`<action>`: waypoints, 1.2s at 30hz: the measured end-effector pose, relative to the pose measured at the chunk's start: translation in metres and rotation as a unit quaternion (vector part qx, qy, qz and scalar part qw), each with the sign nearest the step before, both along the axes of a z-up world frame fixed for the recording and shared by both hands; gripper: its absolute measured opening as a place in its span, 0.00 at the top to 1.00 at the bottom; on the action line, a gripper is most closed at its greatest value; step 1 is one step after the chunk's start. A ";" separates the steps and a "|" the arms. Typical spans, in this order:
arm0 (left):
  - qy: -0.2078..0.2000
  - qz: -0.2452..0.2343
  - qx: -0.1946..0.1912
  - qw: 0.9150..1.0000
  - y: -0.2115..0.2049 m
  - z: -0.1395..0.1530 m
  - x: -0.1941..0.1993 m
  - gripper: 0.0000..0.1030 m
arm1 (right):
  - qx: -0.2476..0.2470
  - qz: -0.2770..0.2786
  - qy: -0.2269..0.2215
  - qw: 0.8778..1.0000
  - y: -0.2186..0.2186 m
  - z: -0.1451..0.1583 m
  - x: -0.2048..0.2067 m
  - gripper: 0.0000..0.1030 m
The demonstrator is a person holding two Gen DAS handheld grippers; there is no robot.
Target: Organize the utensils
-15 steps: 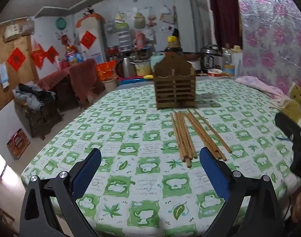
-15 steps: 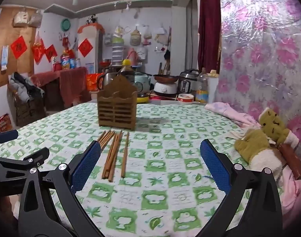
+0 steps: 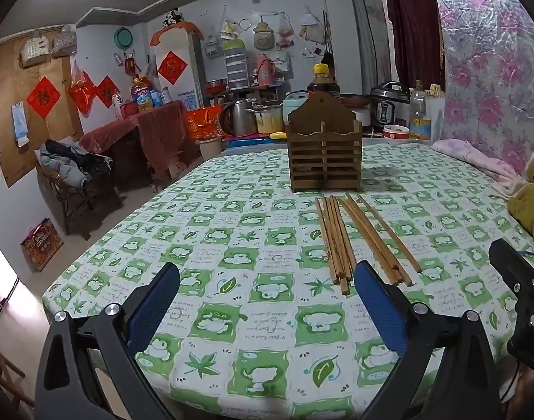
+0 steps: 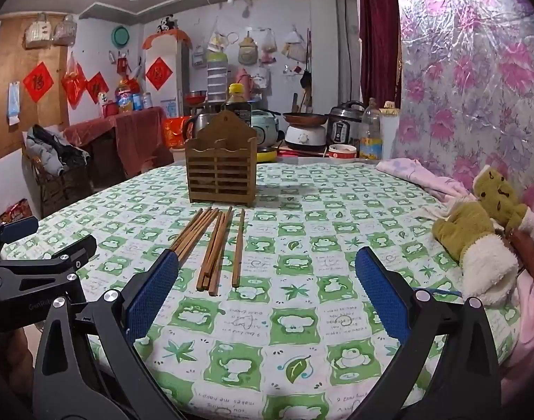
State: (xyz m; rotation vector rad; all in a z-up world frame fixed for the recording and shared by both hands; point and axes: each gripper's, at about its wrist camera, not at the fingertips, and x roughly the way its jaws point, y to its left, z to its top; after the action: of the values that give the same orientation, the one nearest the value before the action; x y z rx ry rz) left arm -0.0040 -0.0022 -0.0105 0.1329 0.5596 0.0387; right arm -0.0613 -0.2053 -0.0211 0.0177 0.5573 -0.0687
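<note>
Several wooden chopsticks [image 3: 358, 238] lie side by side on the green-and-white tablecloth [image 3: 232, 245], in front of a brown slatted wooden utensil holder [image 3: 324, 154] that stands upright. My left gripper [image 3: 267, 301] is open and empty, near the table's front edge, left of the chopsticks' near ends. My right gripper [image 4: 267, 294] is open and empty, just right of the chopsticks [image 4: 214, 245]; the holder [image 4: 221, 171] stands behind them. Each gripper shows at the edge of the other's view.
A plush frog toy [image 4: 484, 224] and pink cloth [image 4: 417, 175] lie at the table's right side by the floral wall. Behind the table stand a sauce bottle [image 3: 323, 80], cookers, a bowl and a kettle. A chair with clothes [image 3: 71, 171] stands at left.
Both grippers have edged slightly forward toward the chopsticks. Nothing on the table has moved.
</note>
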 end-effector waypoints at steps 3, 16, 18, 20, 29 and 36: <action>0.001 0.002 0.001 1.000 -0.001 0.000 0.000 0.05 | -0.001 -0.001 0.006 1.000 0.001 0.000 0.002 0.06; 0.009 0.008 0.002 1.000 0.003 -0.002 0.004 0.05 | 0.004 0.007 0.012 1.000 -0.001 -0.002 0.004 0.06; 0.008 0.007 0.003 1.000 0.003 -0.002 0.004 0.05 | 0.003 0.007 0.012 1.000 -0.001 -0.002 0.004 0.06; 0.009 0.007 0.004 1.000 0.004 -0.002 0.004 0.05 | 0.003 0.009 0.011 1.000 0.000 -0.002 0.004 0.06; 0.009 0.007 0.003 1.000 0.004 -0.003 0.004 0.05 | 0.003 0.009 0.010 1.000 0.001 -0.003 0.003 0.06; 0.009 0.006 0.004 1.000 0.004 -0.004 0.003 0.05 | 0.003 0.009 0.011 1.000 0.001 -0.002 0.004 0.06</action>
State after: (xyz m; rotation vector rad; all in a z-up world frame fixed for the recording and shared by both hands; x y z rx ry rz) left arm -0.0011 0.0013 -0.0140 0.1379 0.5792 0.0525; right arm -0.0576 -0.2045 -0.0235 0.0188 0.5789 -0.0503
